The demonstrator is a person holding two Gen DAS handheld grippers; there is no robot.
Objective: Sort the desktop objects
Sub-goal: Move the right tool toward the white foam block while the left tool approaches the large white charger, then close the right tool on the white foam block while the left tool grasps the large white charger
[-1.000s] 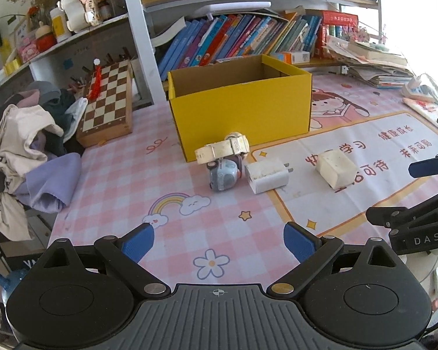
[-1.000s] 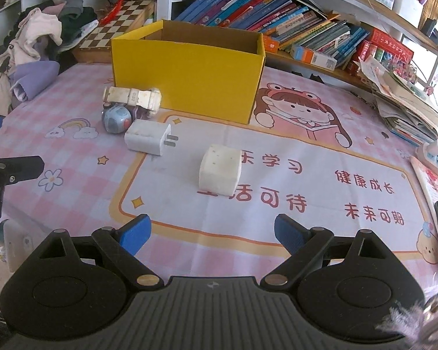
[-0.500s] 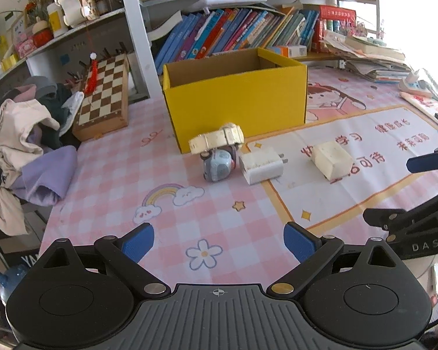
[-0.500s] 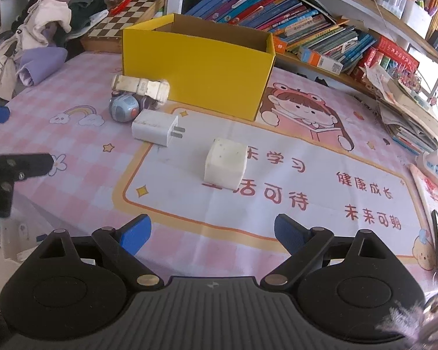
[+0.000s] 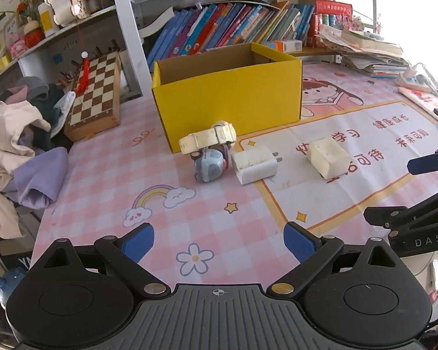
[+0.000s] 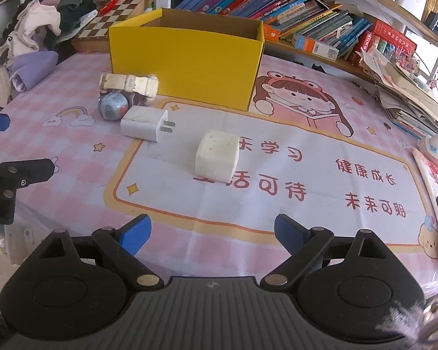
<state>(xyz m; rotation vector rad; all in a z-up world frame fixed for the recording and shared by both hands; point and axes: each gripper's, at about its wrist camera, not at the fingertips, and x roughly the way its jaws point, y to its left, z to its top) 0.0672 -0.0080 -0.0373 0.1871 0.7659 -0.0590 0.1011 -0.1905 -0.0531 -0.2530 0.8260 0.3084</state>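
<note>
Your left hand-held gripper (image 5: 219, 240) and right hand-held gripper (image 6: 213, 232) gape wide, empty, over bare worktop (image 5: 108, 192); both have closed in on the charger (image 5: 254, 164) since earlier.

Pink checked tabletop (image 5: 108, 204): yellow box (image 5: 227, 99), white charger (image 5: 255, 164), cream block (image 5: 328, 157), blue toy (image 5: 208, 164), chessboard (image 5: 95, 93), clothes pile (image 5: 17, 134).

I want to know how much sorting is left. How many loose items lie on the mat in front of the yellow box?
4: a cream watch by the yellow box, a blue-grey toy under it, a white plug charger beside it, a cream block farther right. The box's inside is hidden.
</note>
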